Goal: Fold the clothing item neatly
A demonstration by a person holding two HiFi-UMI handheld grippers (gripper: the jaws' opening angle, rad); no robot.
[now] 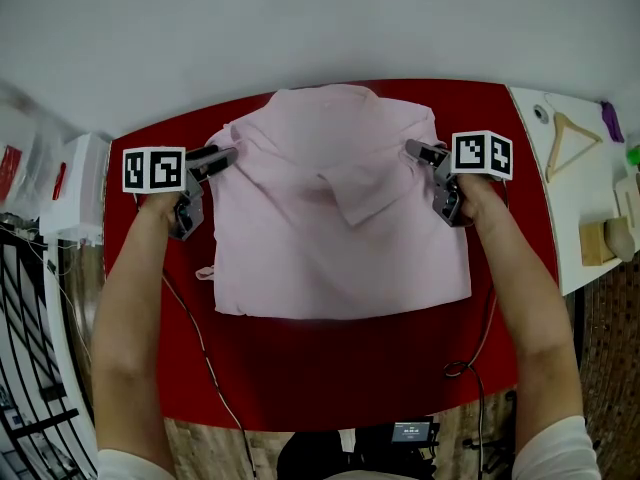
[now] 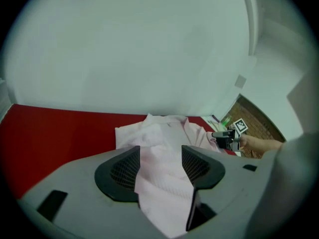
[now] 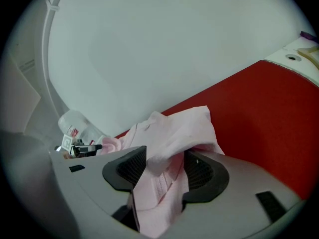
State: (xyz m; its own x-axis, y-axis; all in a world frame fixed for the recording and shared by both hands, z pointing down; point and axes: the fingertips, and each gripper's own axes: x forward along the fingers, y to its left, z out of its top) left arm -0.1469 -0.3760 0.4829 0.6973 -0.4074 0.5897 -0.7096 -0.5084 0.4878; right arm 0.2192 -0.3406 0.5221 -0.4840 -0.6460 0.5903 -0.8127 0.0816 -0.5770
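Pink shirt [image 1: 340,218] lies flat on the red desk [image 1: 330,368], collar at the far edge, hem toward me. One sleeve flap is folded across its middle. The outline is roughly square, though the far-left shoulder is rumpled.

My left gripper [image 1: 225,156] sits at the shirt's left edge near the shoulder, and my right gripper [image 1: 415,150] is at the matching spot on the right edge. The left gripper view shows the jaws spread wide, with pink cloth [image 2: 164,183] running loose between the pads [image 2: 124,168]. The right gripper view shows the same: jaws apart, a bunched fold of cloth [image 3: 169,148] draped over and between them, not pinched.

Step in hand, as I judge it, is the work at the two upper corners, partway through the fold.
- If I take hold, both sets of jaws should bite at equal height and catch every layer.
- The right side is bunched, so it needs seating deeper or smoothing first.
- Both corners should rise together with the far edge kept straight, to land square on the hem.
- If I let go, I should back straight out so the cloth does not drag.

Containers: none that I can make out. The white side desk [image 1: 570,228] carries a wooden hanger [image 1: 568,138], lying loose.
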